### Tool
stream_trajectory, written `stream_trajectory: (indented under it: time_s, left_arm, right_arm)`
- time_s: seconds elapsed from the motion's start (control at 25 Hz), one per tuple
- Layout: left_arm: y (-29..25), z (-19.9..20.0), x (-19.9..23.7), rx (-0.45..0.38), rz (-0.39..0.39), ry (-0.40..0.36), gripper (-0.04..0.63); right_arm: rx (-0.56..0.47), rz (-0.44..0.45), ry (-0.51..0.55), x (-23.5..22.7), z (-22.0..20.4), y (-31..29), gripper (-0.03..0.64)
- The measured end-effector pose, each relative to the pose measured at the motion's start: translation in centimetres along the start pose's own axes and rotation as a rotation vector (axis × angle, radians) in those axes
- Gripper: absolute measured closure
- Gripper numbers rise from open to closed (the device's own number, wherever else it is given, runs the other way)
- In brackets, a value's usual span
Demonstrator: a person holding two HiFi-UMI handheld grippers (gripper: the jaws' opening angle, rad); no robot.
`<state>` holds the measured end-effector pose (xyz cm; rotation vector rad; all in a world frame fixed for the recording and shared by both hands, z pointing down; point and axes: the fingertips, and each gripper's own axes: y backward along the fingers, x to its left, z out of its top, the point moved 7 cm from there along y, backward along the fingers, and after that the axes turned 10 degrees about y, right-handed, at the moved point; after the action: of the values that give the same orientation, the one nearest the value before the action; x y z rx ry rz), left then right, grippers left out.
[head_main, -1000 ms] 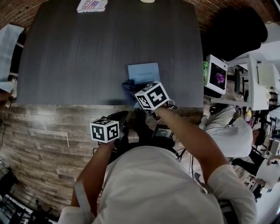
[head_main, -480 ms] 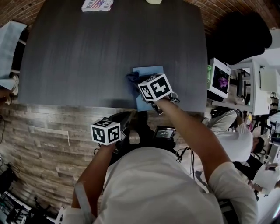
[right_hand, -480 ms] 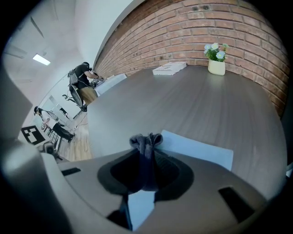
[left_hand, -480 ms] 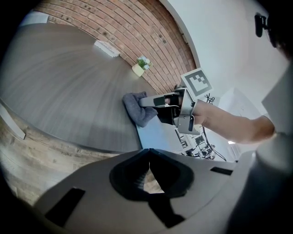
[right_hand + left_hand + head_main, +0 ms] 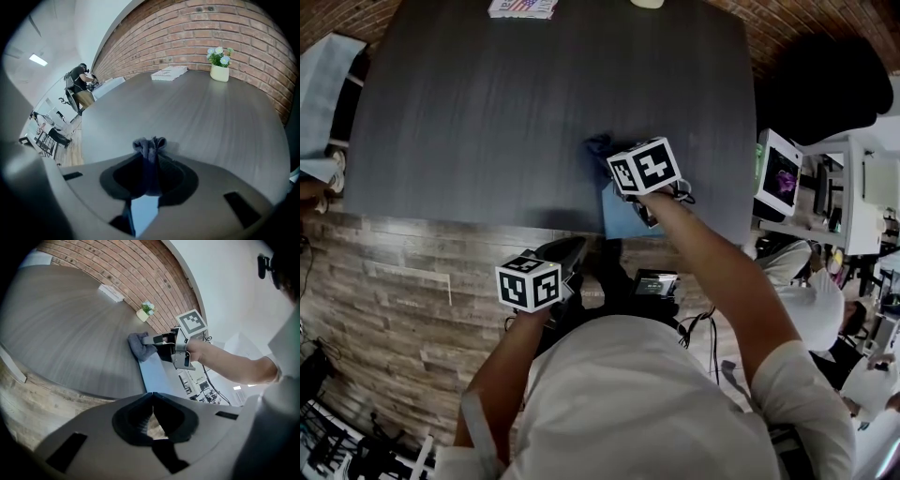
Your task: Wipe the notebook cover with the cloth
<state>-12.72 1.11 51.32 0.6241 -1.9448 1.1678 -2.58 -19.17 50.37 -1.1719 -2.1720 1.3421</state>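
The notebook (image 5: 625, 216), a flat rectangle with a smooth pale-blue cover, lies right of centre in the head view, at the near edge of the dark wood-grain table (image 5: 487, 112). A crumpled dark-blue cloth (image 5: 150, 143) bunches at its far end, pinched in soft folds by the 2 jaws of the right gripper (image 5: 149, 155). The left gripper (image 5: 151, 407), lower centre and off the table, has its jaws pressed together on nothing. A rough red brick wall (image 5: 225, 23) curves behind the table
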Motion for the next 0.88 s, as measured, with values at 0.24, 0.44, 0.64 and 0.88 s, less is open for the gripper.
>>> stream_trajectory:
  time_s: [0.24,0.44,0.64,0.88]
  left_arm:
    - [1.0,0.5,0.5,-0.02,0.002,0.001,0.584]
    - [1.9,0.7,0.6,-0.033,0.001,0.0,0.584]
    - [2.3,0.7,0.6,-0.038,-0.009,-0.01,0.584]
    - [2.7,1.4,0.0,-0.046,-0.029,-0.034,0.584]
  right_arm:
    - [-0.035,-0.055,-0.01,-1.3,1.7,-0.1,0.517]
    - [-0.084,-0.121,-0.016,-2.0,3.1,0.8,0.517]
    - [-0.118,-0.152,-0.021,-2.0,3.9,1.9,0.517]
    - [-0.15,-0.166,-0.041,-2.0,4.0,3.7,0.517]
